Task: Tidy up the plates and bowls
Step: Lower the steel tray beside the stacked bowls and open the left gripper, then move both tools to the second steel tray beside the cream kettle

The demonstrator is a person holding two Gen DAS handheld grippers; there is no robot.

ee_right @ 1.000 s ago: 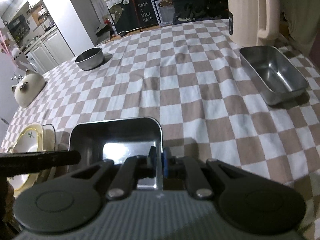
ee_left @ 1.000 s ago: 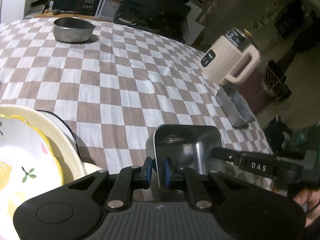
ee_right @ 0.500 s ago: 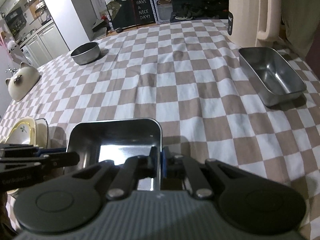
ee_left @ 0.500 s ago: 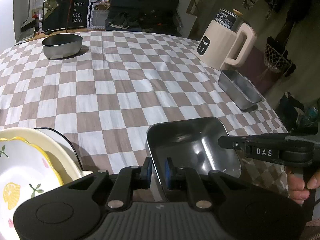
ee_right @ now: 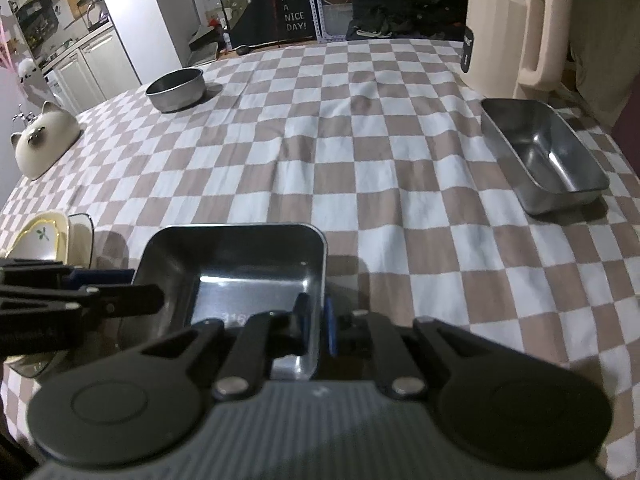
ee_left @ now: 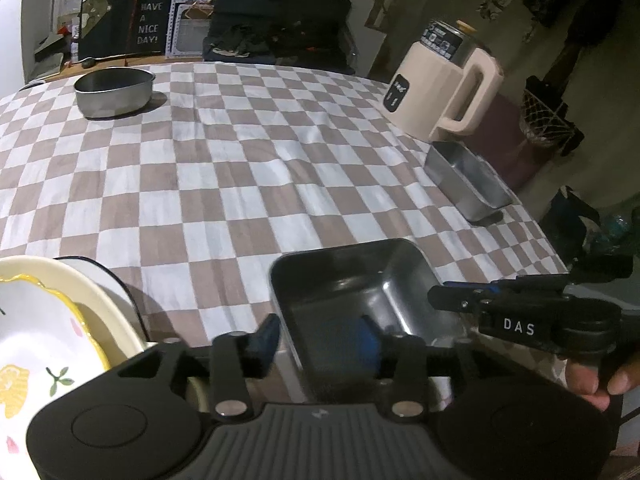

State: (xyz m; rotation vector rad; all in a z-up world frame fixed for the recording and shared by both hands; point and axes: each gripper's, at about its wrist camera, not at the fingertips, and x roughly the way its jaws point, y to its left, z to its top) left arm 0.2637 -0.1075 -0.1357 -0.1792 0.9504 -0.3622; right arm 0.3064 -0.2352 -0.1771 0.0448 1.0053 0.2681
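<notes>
A steel tray [ee_right: 240, 276] sits low in the frame, long axis running left to right. The right gripper [ee_right: 316, 324] fingers pinch its right wall; the left gripper [ee_left: 316, 340] fingers have just opened, straddling its left wall. Stacked plates [ee_left: 48, 332] lie lower left. Farther off, a steel bowl [ee_right: 176, 90] upper left, a loaf pan [ee_right: 544, 156] right.

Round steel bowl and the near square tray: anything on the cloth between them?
Nothing. In the right wrist view, only bare checkered tablecloth runs from the round steel bowl to the square tray; the left wrist view agrees.
</notes>
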